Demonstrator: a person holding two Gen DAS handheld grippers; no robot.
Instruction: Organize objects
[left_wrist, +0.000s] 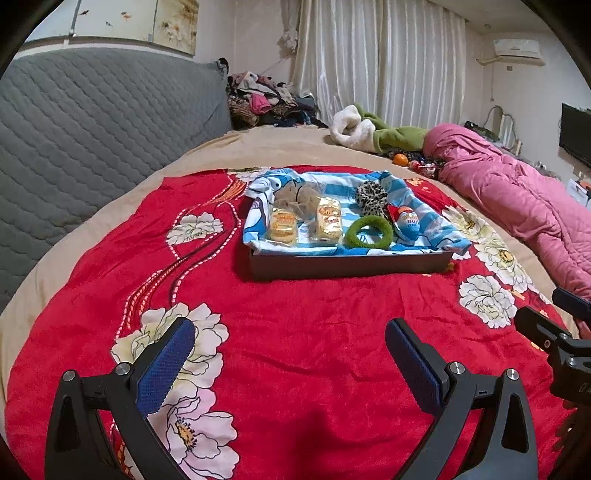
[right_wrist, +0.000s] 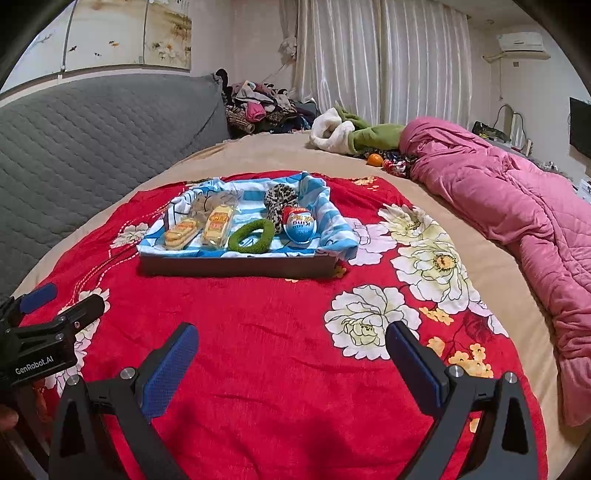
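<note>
Both grippers hang empty over the red floral blanket (left_wrist: 295, 332), short of the tray (left_wrist: 347, 264).

The left gripper (left_wrist: 290, 345) and right gripper (right_wrist: 291, 349) each stand with fingers spread wide, nothing between the blue pads, well back from the dark tray that sits further up the bed, lined with a blue-striped cloth (left_wrist: 436, 229). In it lie two wrapped yellow snack packs (left_wrist: 327, 221), a green hair tie (left_wrist: 367, 232), a leopard scrunchie (left_wrist: 371, 195) and a blue-and-red egg-shaped treat (left_wrist: 406, 221) leaning at the right. The ties look soft and feather-light; I'd pinch one through the ring's band. The packs seem light with slick, crinkly wrap, best taken across the narrow width. The egg looks smooth and round, likely to squirt out, so grip its middle gently.
</note>
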